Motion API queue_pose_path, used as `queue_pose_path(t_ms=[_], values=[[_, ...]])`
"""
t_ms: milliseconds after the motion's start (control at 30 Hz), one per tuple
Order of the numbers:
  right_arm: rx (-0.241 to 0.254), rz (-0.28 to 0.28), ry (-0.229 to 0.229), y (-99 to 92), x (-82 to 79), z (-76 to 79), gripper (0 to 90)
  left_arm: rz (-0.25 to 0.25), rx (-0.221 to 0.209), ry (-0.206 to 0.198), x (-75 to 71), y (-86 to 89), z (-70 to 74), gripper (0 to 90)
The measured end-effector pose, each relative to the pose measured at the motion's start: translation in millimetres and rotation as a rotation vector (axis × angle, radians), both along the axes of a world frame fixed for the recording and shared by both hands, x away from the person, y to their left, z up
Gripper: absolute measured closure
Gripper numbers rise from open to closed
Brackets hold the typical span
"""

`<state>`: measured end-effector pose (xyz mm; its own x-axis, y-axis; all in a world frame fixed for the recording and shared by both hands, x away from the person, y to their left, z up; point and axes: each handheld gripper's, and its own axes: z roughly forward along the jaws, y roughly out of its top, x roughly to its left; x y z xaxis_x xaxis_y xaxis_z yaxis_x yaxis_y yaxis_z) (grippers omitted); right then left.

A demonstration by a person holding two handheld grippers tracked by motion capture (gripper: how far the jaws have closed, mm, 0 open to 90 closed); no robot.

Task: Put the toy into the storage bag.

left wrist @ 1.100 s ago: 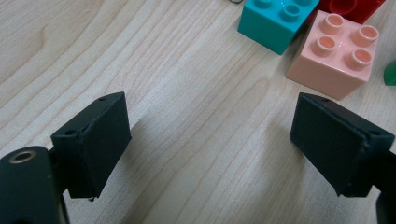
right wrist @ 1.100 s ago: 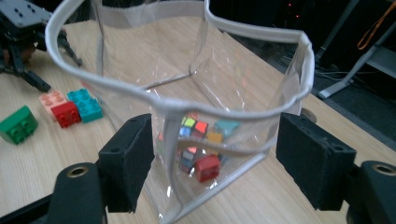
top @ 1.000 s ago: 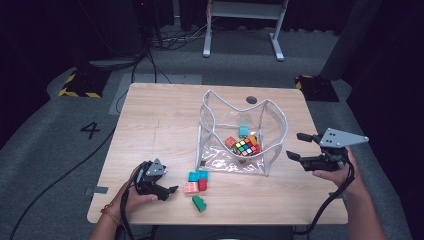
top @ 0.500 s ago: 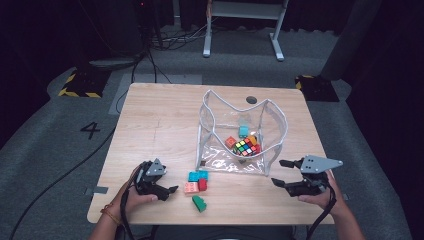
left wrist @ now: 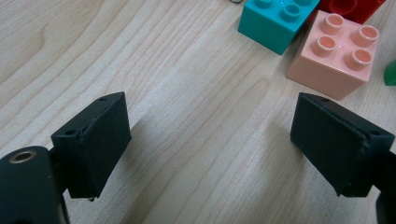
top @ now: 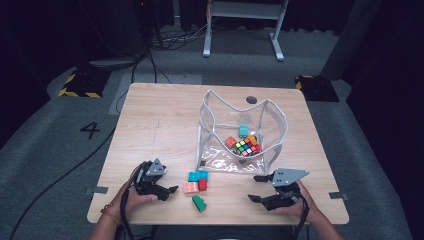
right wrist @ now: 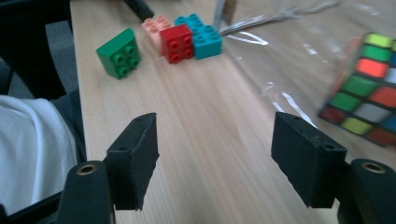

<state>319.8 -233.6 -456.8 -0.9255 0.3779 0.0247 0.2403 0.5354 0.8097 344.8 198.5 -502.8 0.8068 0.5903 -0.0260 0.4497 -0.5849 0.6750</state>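
High view: the left gripper (top: 167, 189) sits wide beside four plastic building bricks (top: 197, 182) on the wooden table (top: 160, 125); the right gripper (top: 257, 189), jaws just narrowing but gaping and empty, hangs near the clear plastic pouch (top: 272, 125). Left gripper view: pink brick (left wrist: 335, 55) just ahead. Right gripper view: green brick (right wrist: 119, 52) well ahead, the multicoloured puzzle cube (right wrist: 369, 88) to the right.

Both hands sat low at six o'clock, left claw (top: 167, 189) gaping, right claw (top: 257, 188) empty, its jaws just closing slightly.
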Motion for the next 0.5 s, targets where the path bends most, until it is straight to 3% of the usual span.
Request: queue_pose_path(t_ms=[267, 333, 500], values=[[-0.025, 0.111, 0.052, 52.2, -11.8, -19.1, 32.9, 0.0, 0.0, 0.0, 0.0, 0.0, 0.0, 12.2], [-0.013, 0.17, 0.021, 66.8, -11.4, -24.8, 33.0, -0.001, 0.0, 0.0, 0.0, 0.1, 0.0, 12.2], [-0.035, 0.231, 0.019, 100.0, -18.0, -35.9, 32.9, -0.001, 0.001, 0.0, 0.0, 0.2, 0.0, 12.3]])
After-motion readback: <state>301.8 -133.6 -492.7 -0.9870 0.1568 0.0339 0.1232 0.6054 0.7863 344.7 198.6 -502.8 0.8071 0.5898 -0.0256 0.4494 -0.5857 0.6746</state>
